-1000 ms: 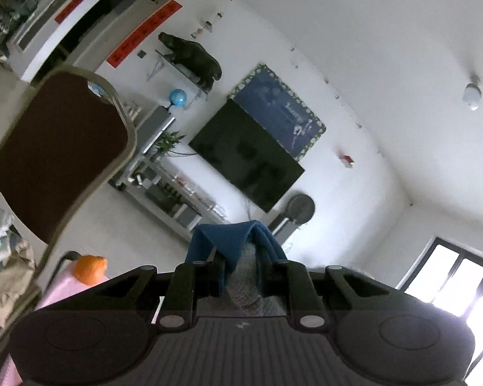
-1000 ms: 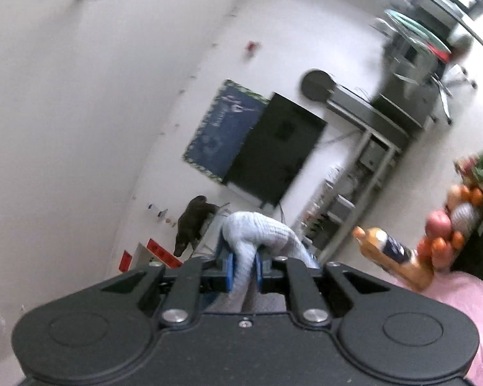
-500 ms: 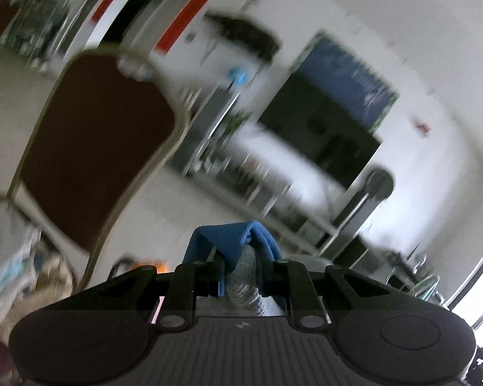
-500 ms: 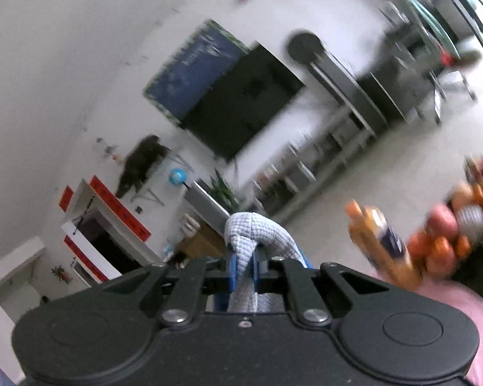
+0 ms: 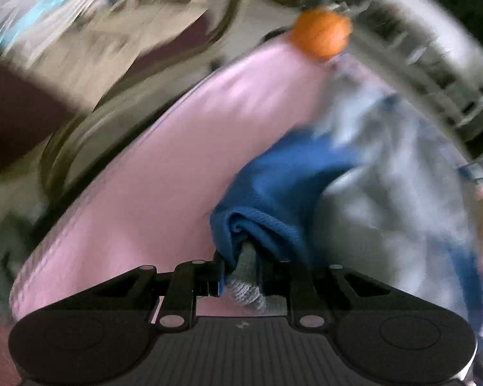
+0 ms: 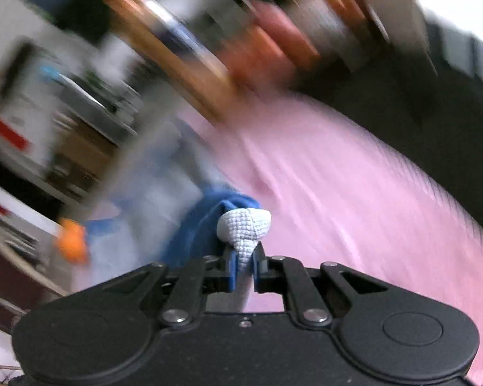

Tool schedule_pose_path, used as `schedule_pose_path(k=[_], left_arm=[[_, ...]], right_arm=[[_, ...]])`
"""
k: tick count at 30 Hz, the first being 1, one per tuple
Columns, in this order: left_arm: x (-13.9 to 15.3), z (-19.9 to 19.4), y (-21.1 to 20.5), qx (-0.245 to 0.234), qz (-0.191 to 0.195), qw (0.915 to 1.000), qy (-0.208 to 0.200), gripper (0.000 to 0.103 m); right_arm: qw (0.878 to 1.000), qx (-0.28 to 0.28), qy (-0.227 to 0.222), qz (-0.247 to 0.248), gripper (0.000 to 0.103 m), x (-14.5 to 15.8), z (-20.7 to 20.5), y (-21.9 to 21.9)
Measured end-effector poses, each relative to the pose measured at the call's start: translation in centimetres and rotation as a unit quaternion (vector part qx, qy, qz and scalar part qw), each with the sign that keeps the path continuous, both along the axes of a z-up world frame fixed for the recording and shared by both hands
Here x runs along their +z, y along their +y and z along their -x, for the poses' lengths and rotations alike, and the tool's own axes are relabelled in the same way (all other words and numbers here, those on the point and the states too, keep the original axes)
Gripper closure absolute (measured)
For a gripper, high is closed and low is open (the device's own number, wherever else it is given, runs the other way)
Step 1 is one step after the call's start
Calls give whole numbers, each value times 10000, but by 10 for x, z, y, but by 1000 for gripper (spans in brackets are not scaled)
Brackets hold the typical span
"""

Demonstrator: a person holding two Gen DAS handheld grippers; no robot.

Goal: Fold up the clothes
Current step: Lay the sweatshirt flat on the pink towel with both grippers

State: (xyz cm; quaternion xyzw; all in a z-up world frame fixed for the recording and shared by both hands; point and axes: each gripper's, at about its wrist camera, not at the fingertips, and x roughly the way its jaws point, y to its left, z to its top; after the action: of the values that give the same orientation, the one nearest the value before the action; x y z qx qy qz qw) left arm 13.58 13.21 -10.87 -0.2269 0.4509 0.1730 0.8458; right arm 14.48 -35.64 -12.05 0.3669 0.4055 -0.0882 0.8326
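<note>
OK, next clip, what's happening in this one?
A person is folding clothes with two hand-held grippers. The left hand-held gripper and the right hand-held gripper are each clamped on a bunched edge of the same blue and grey knit garment, which hangs between them over a pink tablecloth. Both views are heavily motion-blurred. An orange sits at the far edge of the cloth; a bottle and fruit at the back of the right view are too blurred to detail.

The right gripper [image 6: 244, 265] pinches a blue-and-grey garment [image 6: 243, 228] above a pink tablecloth [image 6: 354, 193].
</note>
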Motion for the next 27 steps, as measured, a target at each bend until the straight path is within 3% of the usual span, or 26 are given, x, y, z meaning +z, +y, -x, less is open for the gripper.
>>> schedule_pose_path(k=[2,4,6,8,9,11,13,14,15,19,23,27], left_arm=[[15,3,-2,-109,-218,9995,-209,82],[16,6,2,-115,-174,9994,-268,81],[9,9,6,-3,-38,9999,-119,77],[10,13,6,63,-217,9997,41,73],[14,14,5,81,-349,9993,69,73],[31,25,1,204,-810,9965,9,75],[45,44,-2,271,-1303,9909,-195,77],[50,50,-2,217,-1342,9901,-336,76],[55,54,-2,137,-1321,9899,-486,76],[66,53,-15,-762,-674,9889,-1086,58],[58,25,-42,-1526,-695,9820,-871,45],[45,-8,-61,-1757,-993,9783,-476,40]], right_arm=[[9997,90,114,202,96,-1,2,1],[9988,180,228,405,95,-1,4,3],[9987,189,253,391,95,0,6,2],[9985,81,499,231,93,-7,10,-2],[9979,24,634,157,89,-11,12,-3],[9978,-164,605,225,69,-5,22,-11],[9974,-363,530,327,62,3,33,-19],[9970,-462,492,377,54,7,38,-23],[9976,-482,342,348,51,10,42,-25],[9981,-441,-424,109,41,23,51,-27],[9961,364,-791,131,29,30,36,3],[9870,1343,-882,51,22,30,5,51]])
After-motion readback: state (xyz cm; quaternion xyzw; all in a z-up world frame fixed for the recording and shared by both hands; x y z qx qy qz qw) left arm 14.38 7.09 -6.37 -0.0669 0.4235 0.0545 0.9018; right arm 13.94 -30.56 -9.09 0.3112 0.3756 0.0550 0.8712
